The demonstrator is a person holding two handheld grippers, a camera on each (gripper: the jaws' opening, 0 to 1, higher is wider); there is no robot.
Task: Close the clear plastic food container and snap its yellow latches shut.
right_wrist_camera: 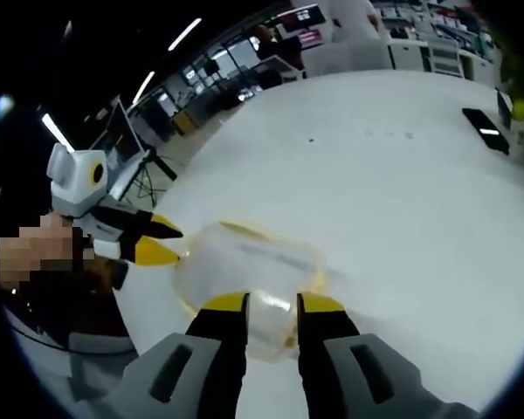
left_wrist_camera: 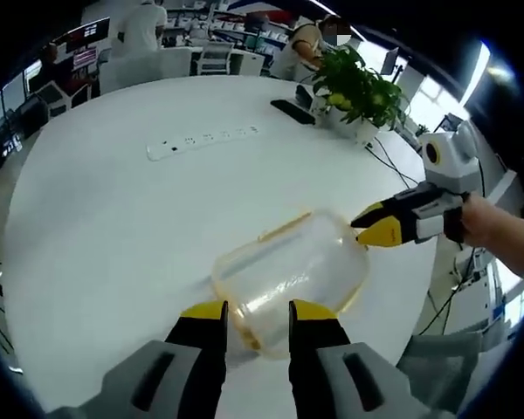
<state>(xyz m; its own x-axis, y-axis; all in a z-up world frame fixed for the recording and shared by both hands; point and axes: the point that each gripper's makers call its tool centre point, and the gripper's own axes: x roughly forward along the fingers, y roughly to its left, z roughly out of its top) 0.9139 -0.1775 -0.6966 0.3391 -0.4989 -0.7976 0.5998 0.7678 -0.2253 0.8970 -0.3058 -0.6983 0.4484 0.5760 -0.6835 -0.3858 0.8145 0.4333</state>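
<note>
A round white table (left_wrist_camera: 87, 218) filled most of both views, set in a bright open office with desks, screens and people at the far side. On it lay a white power strip (left_wrist_camera: 203, 140), a dark phone (left_wrist_camera: 293, 111) and a potted green plant (left_wrist_camera: 360, 87), all well apart from the work. The clear plastic container (left_wrist_camera: 288, 279) with yellow latches sat near the table's edge, lid on top. The left gripper (left_wrist_camera: 258, 312) had its yellow-tipped jaws parted a little against the container's near end, though whether they pinched it could not be told. The right gripper (right_wrist_camera: 272, 305) stood likewise at the opposite end, grip unclear. Bare table lay wide around the container.
</note>
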